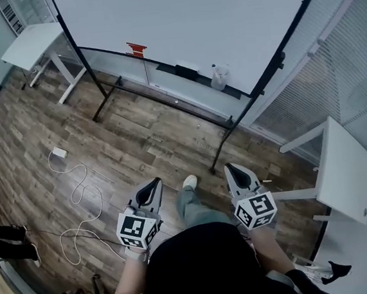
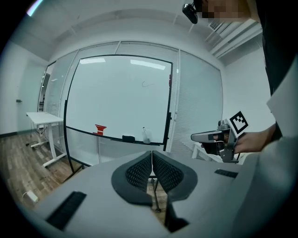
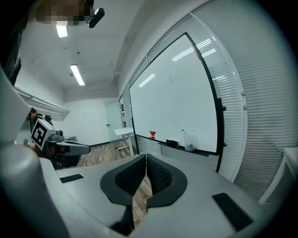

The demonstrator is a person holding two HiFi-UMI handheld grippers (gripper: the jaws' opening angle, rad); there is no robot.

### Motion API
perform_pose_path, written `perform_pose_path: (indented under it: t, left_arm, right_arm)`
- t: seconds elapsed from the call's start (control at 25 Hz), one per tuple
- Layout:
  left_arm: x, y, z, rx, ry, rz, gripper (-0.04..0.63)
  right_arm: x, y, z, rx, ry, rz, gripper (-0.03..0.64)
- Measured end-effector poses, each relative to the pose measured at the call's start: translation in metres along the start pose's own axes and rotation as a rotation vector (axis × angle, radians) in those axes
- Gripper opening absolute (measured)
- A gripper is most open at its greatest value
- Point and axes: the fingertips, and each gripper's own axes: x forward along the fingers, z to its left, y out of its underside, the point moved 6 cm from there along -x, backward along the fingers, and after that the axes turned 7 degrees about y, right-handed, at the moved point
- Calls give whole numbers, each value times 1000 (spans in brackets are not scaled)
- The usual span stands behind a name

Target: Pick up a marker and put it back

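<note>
Ahead of the person, a large white whiteboard in a black frame (image 1: pixel 190 19) stands on the wooden plank floor (image 1: pixel 138 141). Its narrow black tray ledge (image 1: pixel 163 66) carries a small red holder (image 1: pixel 136 49), a black block eraser (image 1: pixel 186 72) and a clear plastic container (image 1: pixel 219 77). A marker itself is too small to make out from here. If one is there, it sits with that container, which is well apart from both grippers, far ahead of them and slightly to the right of the gap between them.

The left gripper (image 1: pixel 153 183) is held low in front of the person's body. Its ribbed black pads (image 2: pixel 139 172) are pressed together with nothing between them. The right gripper (image 1: pixel 234 169) is level with it on the other side, and its jaws are likewise closed and empty. Both point towards the whiteboard. A white cable (image 1: pixel 77 185) loops across the floor off to the left.
</note>
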Motion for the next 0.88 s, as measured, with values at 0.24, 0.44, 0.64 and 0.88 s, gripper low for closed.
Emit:
perform_pose_path:
  t: [0.24,0.44,0.64,0.88]
  left_arm:
    - [84,-37,71,14,18,32,22]
    - [152,-71,116,54,54,48,22]
    - [195,-91,142,60,81,57,23]
    - [230,-97,169,29,102,62,23]
  right_arm:
    - [103,-35,-39,4,-20,21,29]
    - [171,-64,-77,6,-8,12,29]
    - [218,-83,-105,-15,19,24,29]
    - [262,-94,-136,-52,96,53,31]
